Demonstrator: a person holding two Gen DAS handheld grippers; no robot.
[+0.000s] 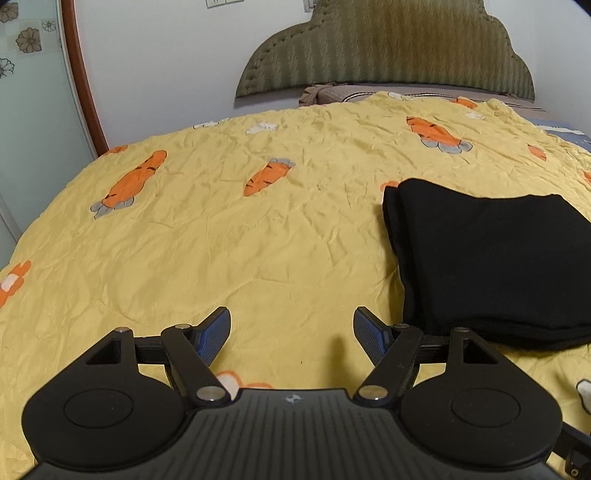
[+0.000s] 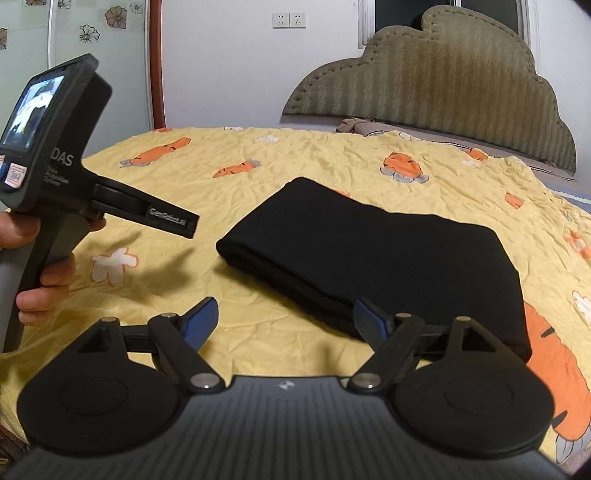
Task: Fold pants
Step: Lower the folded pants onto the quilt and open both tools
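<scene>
Pants (image 2: 373, 258): black, folded into a flat, roughly rectangular stack, lying on the bedspread; also in left wrist view (image 1: 495, 258) at the right side.
Pants layers: stacked edges show along the left fold and the near edge.
Bedspread (image 1: 258, 240): yellow, wrinkled, orange carrot print; covers the bed, carries the pants.
Left gripper (image 1: 291, 334): jaws spread wide, nothing between them, above bare bedspread, just left of the pants' near corner; not touching the pants.
Left gripper in right wrist view (image 2: 59, 173): at far left, held by a hand (image 2: 37, 266), small lit screen on its back, apart from the pants.
Right gripper (image 2: 282, 319): jaws spread wide, holding nothing; right fingertip overlaps the pants' near edge in view, contact cannot be told.
Headboard (image 2: 443, 96): olive, padded, scalloped, at the far edge of the bed.
Wall sockets (image 2: 290, 20): two, white, left of headboard.
</scene>
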